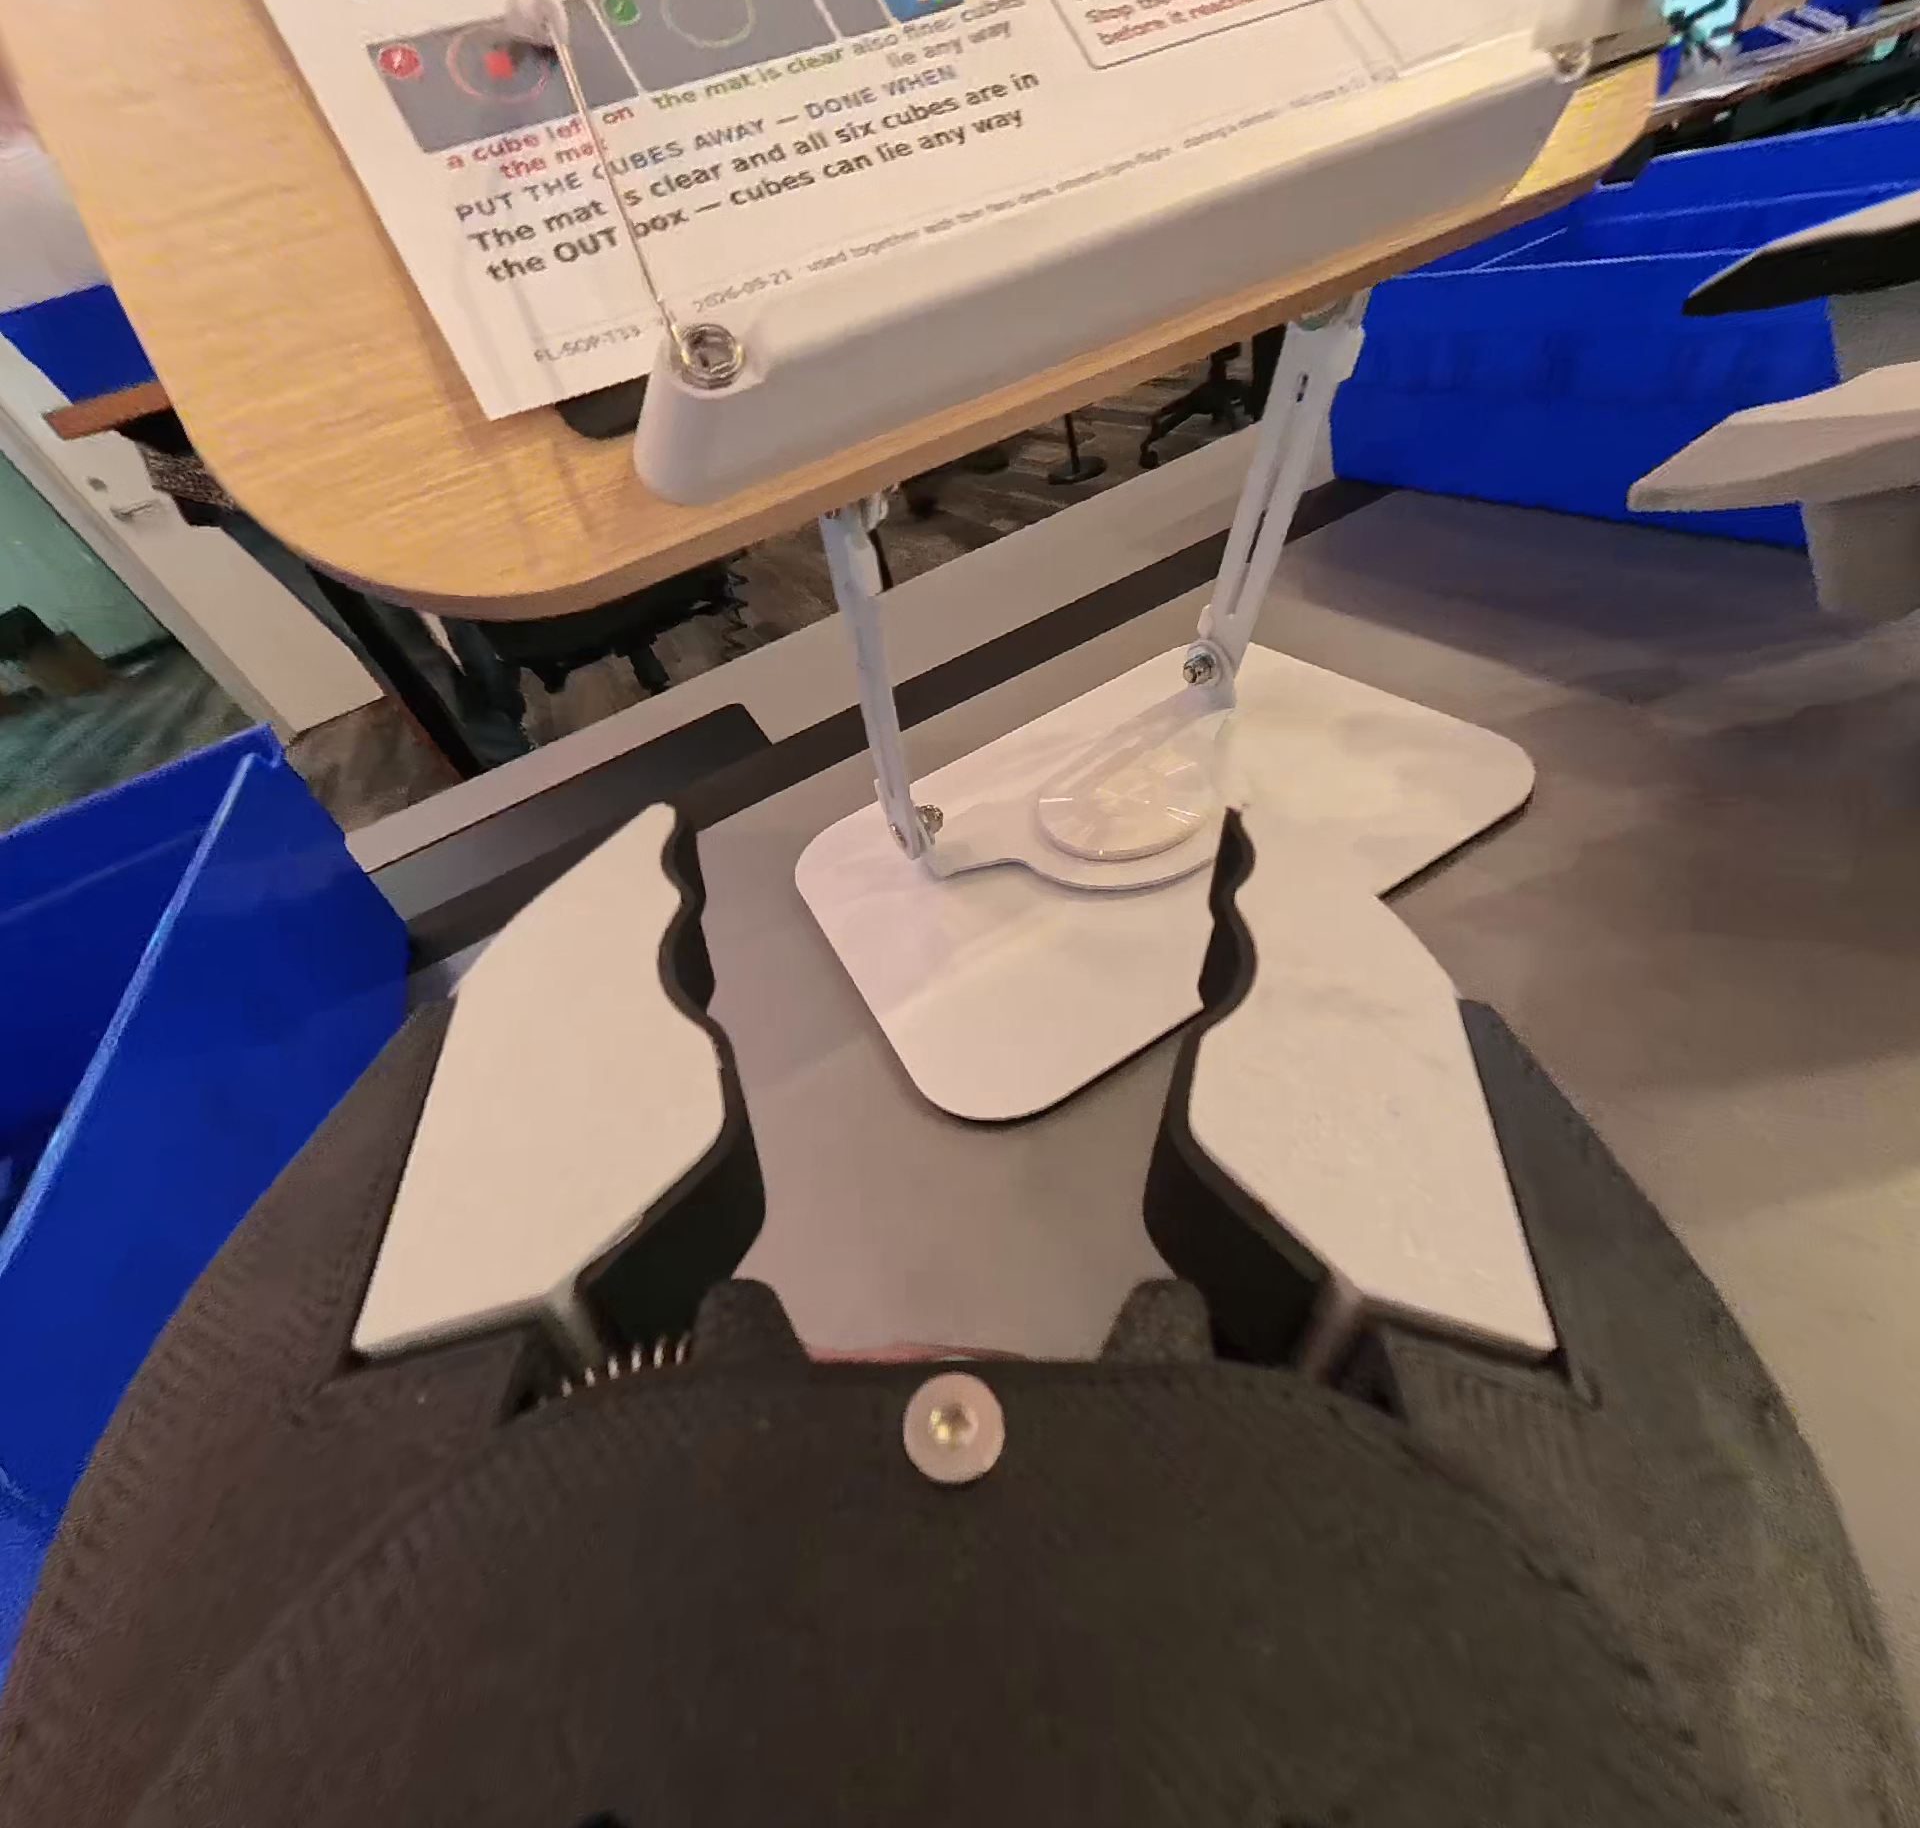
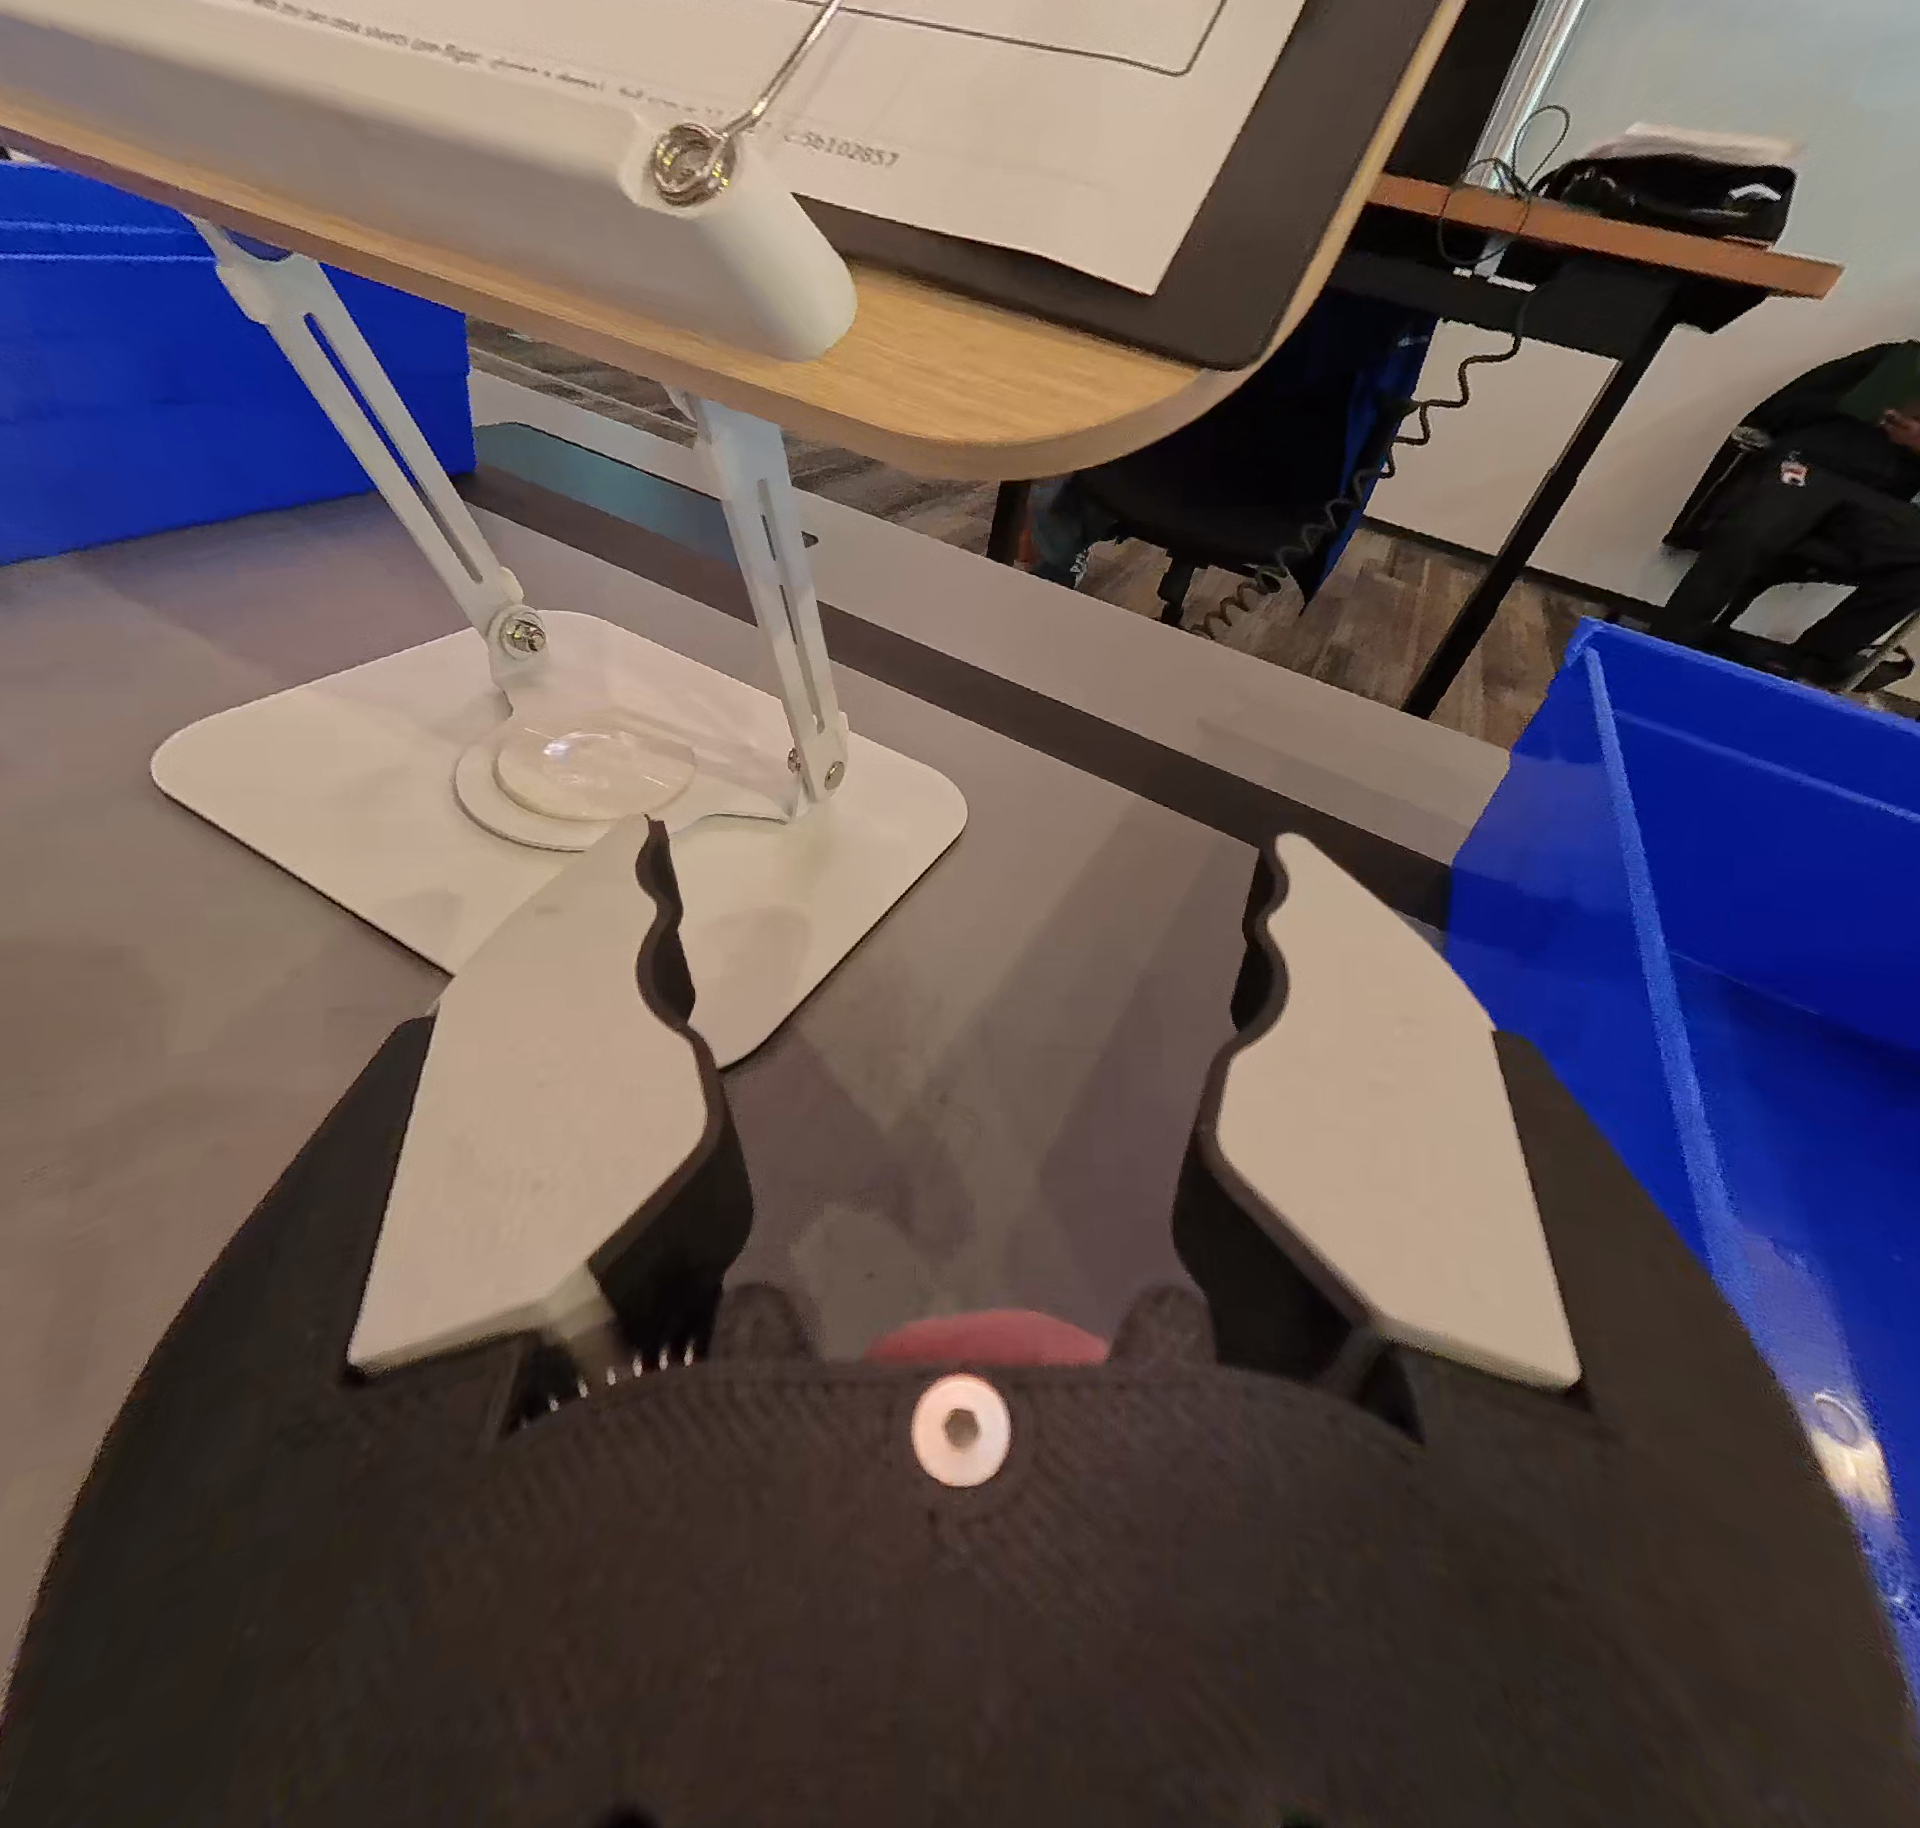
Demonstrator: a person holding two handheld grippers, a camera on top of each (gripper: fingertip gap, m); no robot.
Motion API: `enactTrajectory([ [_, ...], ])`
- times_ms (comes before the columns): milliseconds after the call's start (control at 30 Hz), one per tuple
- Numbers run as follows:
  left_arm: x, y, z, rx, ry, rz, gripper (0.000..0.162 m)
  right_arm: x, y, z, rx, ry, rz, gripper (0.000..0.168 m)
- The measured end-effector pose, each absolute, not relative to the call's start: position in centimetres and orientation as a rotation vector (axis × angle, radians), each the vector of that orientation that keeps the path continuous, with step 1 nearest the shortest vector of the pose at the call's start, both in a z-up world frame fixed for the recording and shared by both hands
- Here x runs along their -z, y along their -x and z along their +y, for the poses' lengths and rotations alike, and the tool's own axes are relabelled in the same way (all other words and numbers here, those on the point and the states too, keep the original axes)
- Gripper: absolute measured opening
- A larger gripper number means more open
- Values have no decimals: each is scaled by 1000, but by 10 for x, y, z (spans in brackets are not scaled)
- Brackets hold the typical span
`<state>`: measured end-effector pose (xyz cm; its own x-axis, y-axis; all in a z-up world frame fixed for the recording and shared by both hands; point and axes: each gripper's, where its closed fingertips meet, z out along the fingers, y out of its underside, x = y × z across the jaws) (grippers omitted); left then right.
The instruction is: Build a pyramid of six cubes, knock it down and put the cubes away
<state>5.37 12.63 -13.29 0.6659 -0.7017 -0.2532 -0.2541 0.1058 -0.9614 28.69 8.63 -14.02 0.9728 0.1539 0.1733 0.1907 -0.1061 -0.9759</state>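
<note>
No cubes show in either view. My left gripper (image 1: 956, 833) is open and empty, held above the grey mat (image 1: 1558, 999), pointing at the white base of a document stand (image 1: 1039, 968). My right gripper (image 2: 961, 843) is open and empty too, over the mat (image 2: 187, 1103) just right of the same stand base (image 2: 343, 791). The right gripper's fingers (image 1: 1787, 438) also show at the right edge of the left wrist view. A reddish patch (image 2: 987, 1337) shows low between the right gripper's jaws; I cannot tell what it is.
A wooden stand board (image 1: 312, 407) with a printed instruction sheet (image 1: 727, 168) tilts overhead on white struts (image 2: 769, 573). Blue boxes stand at left (image 1: 156, 999), back right (image 1: 1558, 376) and right (image 2: 1714, 895). A seated person (image 2: 1808, 511) is beyond the table.
</note>
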Motion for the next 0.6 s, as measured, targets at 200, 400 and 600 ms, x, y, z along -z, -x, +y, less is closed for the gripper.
enactTrajectory([
  [200, 133, -53, 126, 432, 1484, 829, 93, 142, -288, 87, 8, 1689, -251, 104],
  [400, 126, -56, 121, 420, 1440, 856, 92, 136, -281, 85, 65, 1670, -303, 103],
  [600, 119, -52, 122, 457, 1436, 833, 88, 139, -284, 87, 59, 1682, -297, 103],
])
